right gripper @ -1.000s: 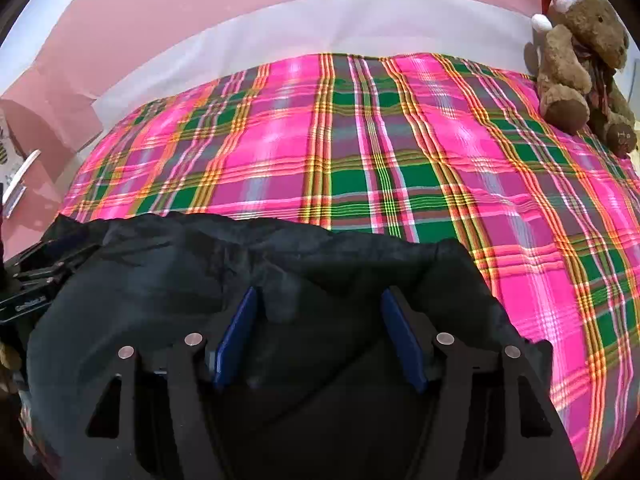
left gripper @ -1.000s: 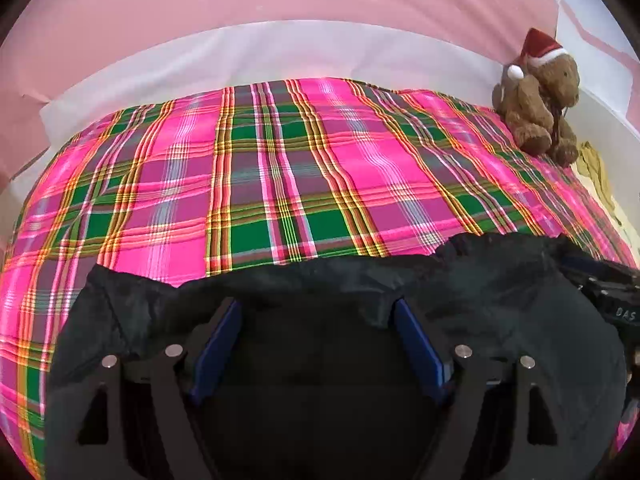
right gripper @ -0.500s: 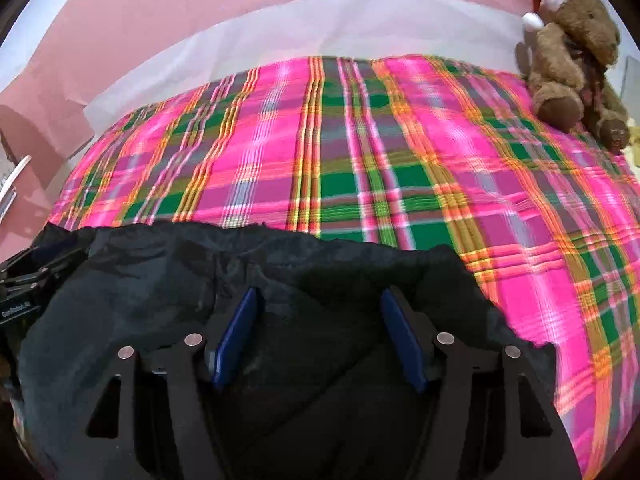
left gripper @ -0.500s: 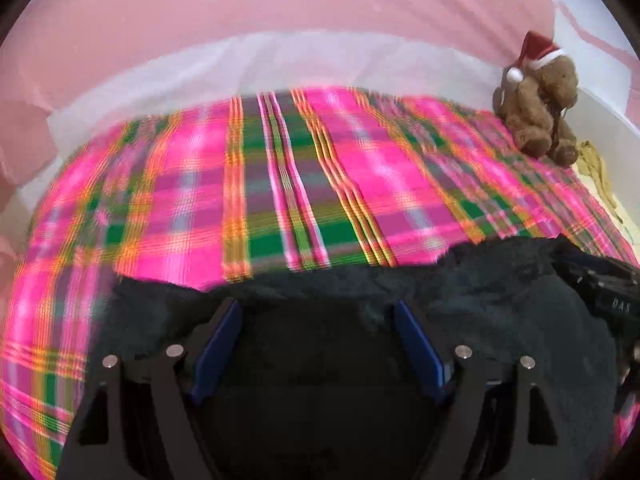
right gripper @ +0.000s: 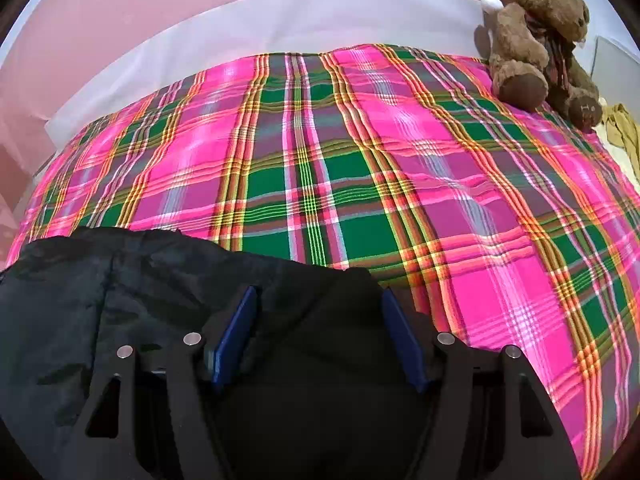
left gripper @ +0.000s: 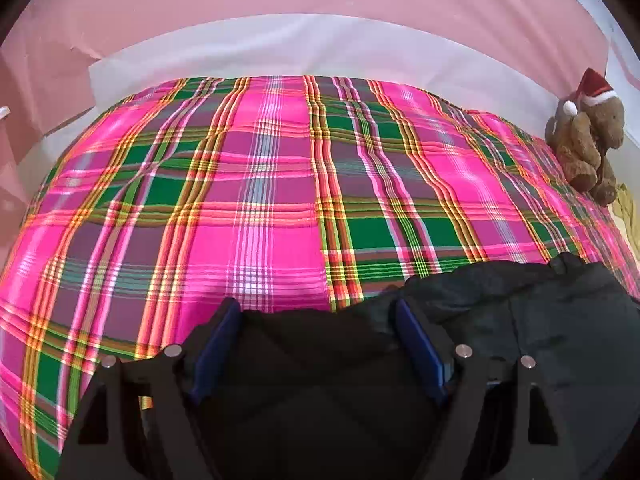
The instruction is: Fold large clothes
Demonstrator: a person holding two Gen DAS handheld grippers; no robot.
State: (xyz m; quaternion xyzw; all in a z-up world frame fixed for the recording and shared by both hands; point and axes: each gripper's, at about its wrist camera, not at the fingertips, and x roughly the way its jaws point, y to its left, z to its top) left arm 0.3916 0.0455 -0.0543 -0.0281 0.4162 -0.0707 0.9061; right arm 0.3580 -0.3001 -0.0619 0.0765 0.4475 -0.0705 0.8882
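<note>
Garment: your black garment [left gripper: 540,320] lies bunched at the near edge of the bed's plaid cover [left gripper: 260,200].
Left gripper [left gripper: 318,344]: jaws wide, fabric between; grip uncertain.
Right gripper [right gripper: 316,332]: likewise.
Why: paired edge hold, likely for folding.
Views: right shows teddy bear [right gripper: 536,40] closer.

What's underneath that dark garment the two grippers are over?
The black garment lies on a pink and green plaid blanket, which spreads beyond it toward the teddy bear. Whatever sits directly beneath the garment is covered, as is anything under the blanket.
</note>
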